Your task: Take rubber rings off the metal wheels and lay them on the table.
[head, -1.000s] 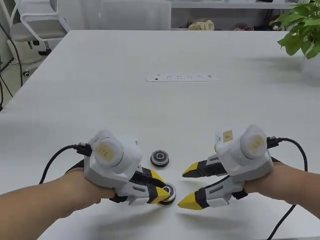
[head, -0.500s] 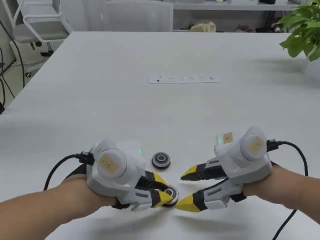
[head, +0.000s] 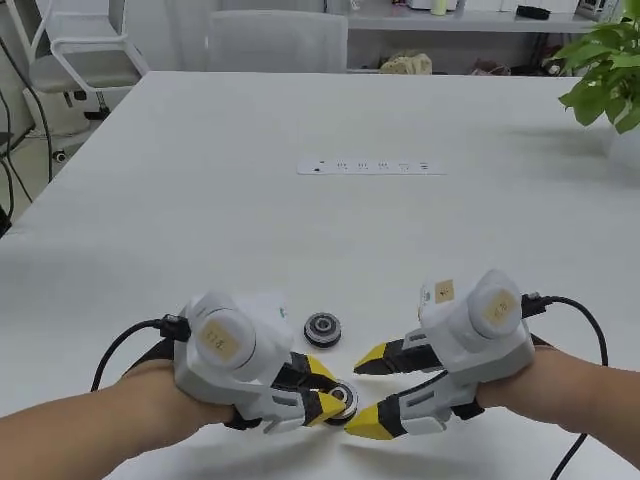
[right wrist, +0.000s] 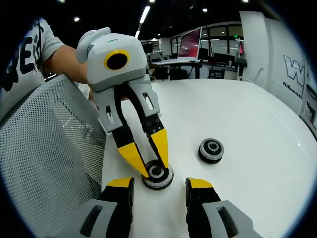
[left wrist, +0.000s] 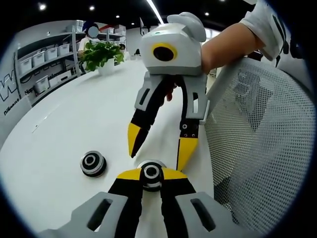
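At the table's (head: 300, 230) near edge, the left gripper (head: 324, 392) pinches a wheel (head: 343, 397) between its jaws; the right gripper (head: 368, 392) faces it tip to tip, jaws wide apart.

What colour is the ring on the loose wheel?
Black. The wheel shows best in the right gripper view.

The white worktop (head: 200, 180) carried a white power strip (head: 371, 167) lying flat toward its far edge. A small wheel (head: 322, 328) with a black rubber ring lay flat near the near edge. A second wheel (head: 341, 397) rested just nearer that edge. A potted plant (head: 605, 70) stood at the far right corner.
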